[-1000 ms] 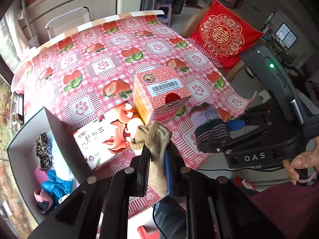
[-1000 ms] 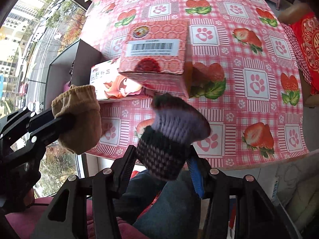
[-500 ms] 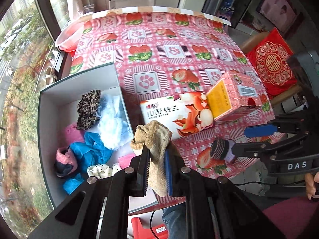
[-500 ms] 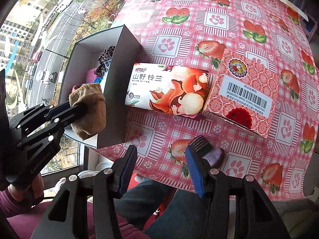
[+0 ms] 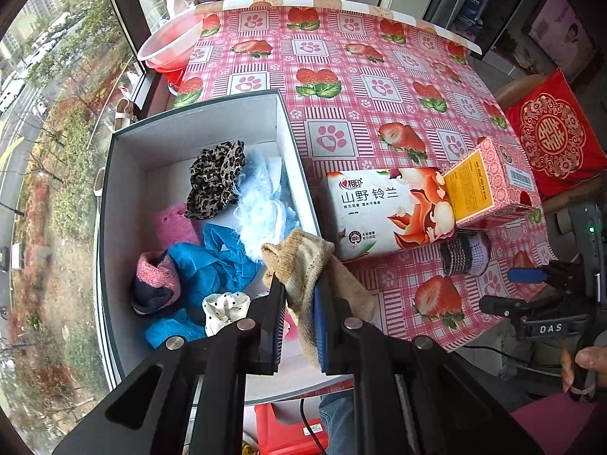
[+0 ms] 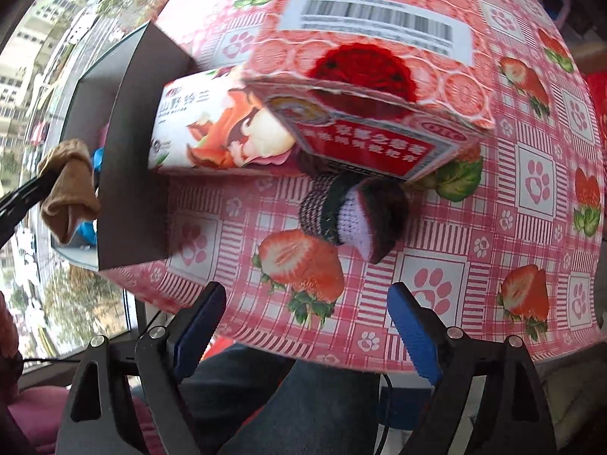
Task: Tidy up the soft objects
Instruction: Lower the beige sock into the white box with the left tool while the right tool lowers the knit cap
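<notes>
My left gripper [image 5: 297,288] is shut on a tan knitted sock [image 5: 307,261] and holds it over the near right corner of an open grey box [image 5: 125,174]. The box holds several soft items: a leopard-print piece [image 5: 216,178], blue cloth [image 5: 212,261], a pink and navy sock [image 5: 155,284]. My right gripper [image 6: 307,303] is open and empty at the table's near edge. A purple and black knitted sock [image 6: 353,212] lies on the tablecloth just beyond it, against the cartons. The sock also shows in the left wrist view [image 5: 464,252].
A white tissue pack [image 5: 383,212] lies right of the box, with a pink carton [image 5: 489,182] resting on its right end. A red plastic basin [image 5: 170,49] sits at the table's far left. A red cushion [image 5: 554,140] is on a chair at right.
The right gripper opened and let go of the purple and black sock, which now lies on the table. The left gripper carried the tan sock left, over the box.
</notes>
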